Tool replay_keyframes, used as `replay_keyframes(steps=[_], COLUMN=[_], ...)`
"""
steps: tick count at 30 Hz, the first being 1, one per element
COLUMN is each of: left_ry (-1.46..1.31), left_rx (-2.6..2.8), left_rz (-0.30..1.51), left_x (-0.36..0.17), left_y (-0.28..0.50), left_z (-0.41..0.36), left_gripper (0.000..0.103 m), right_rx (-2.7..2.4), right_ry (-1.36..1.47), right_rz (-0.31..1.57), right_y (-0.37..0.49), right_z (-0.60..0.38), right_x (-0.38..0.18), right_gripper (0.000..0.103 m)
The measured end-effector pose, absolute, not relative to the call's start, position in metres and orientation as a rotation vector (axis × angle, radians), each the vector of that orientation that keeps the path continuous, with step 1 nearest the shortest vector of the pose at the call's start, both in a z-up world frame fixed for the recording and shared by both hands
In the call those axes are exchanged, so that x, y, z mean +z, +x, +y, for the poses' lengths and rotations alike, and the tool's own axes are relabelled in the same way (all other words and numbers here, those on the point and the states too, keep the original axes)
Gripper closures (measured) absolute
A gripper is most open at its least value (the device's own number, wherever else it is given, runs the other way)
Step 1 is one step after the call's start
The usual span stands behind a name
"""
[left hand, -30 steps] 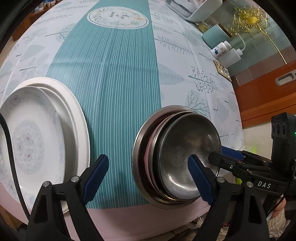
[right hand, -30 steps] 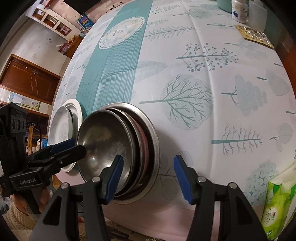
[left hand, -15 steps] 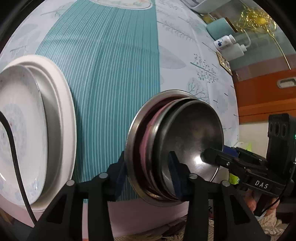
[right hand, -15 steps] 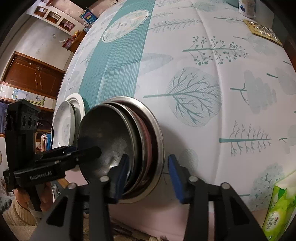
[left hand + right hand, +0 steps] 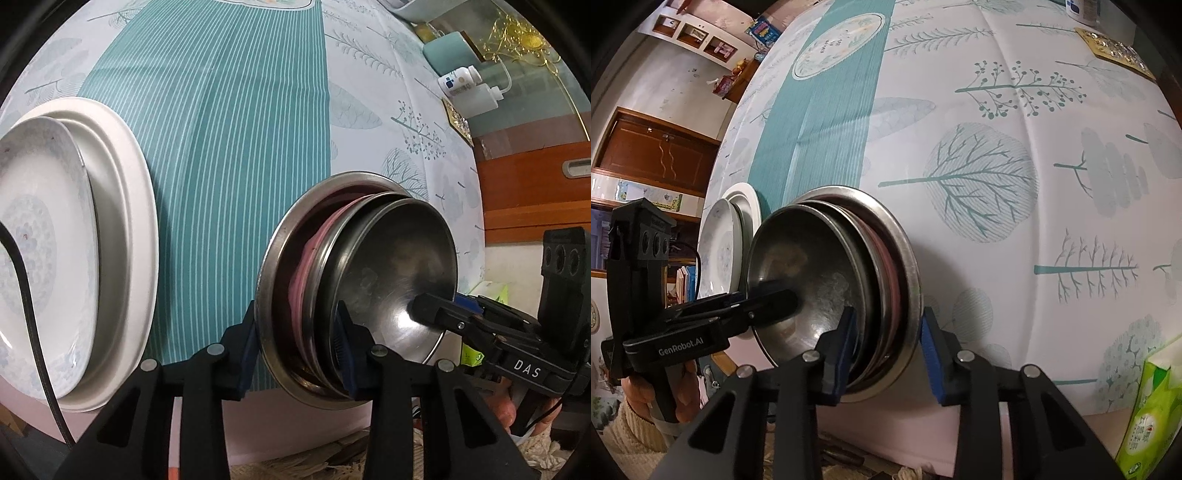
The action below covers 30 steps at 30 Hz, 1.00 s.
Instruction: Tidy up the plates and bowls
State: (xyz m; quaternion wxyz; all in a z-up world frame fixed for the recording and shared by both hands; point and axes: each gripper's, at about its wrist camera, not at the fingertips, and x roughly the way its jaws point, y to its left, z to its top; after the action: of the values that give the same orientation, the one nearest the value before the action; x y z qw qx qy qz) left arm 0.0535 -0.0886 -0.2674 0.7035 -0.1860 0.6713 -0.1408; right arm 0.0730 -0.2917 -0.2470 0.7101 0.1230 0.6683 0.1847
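A: What does the left wrist view show?

B: The left hand-held gripper (image 5: 297, 345) grasps the near left rim of the stack of metal bowls (image 5: 354, 288). One blue pad sits outside the widest bowl, the other inside the top bowl. Its jaws have just been closing, with the rims between them.

A: And the right wrist view?

B: The right hand-held gripper (image 5: 888, 350) is clenched on the same stack of metal bowls (image 5: 831, 280) at its near right rim, one pad inside and one outside. Its jaws too have just been closing on the rims.

A: Where does the stack lie?

B: At the near edge of the worktop (image 5: 240, 110), on a tree-patterned cloth beside its teal stripe. A pink dish (image 5: 306, 258) is nested among the metal ones.

A: What lies beside it?

B: Two stacked white plates (image 5: 66, 236), apart from the bowls, to their left. A green tissue pack (image 5: 1152, 413) stands at the right edge.
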Motion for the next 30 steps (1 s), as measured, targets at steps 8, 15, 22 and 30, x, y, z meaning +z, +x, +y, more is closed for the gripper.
replay_keyframes(steps=[8, 15, 22, 30], left_ry=[-0.395, -0.397, -0.403, -0.423], left_rx=[-0.309, -0.304, -0.264, -0.221], left_rz=[1.466, 1.418, 1.384, 1.347], left_x=[-0.254, -0.230, -0.209, -0.192], left_y=[0.048, 0.035, 0.001, -0.029], left_z=[-0.085, -0.079, -0.068, -0.035], left_gripper=[0.067, 0.067, 0.066, 0.066], right_rx=[0.405, 0.404, 0.433, 0.493], right_ry=[0.261, 0.225, 0.201, 0.177], right_rz=[1.474, 1.448, 1.419, 1.406], right_y=[0.070, 0.062, 0.046, 0.028], right_z=[-0.287, -0.282, -0.273, -0.247], right_x=[-0.238, -0.217, -0.199, -0.184], right_gripper=[0.070, 0.071, 0.071, 0.072])
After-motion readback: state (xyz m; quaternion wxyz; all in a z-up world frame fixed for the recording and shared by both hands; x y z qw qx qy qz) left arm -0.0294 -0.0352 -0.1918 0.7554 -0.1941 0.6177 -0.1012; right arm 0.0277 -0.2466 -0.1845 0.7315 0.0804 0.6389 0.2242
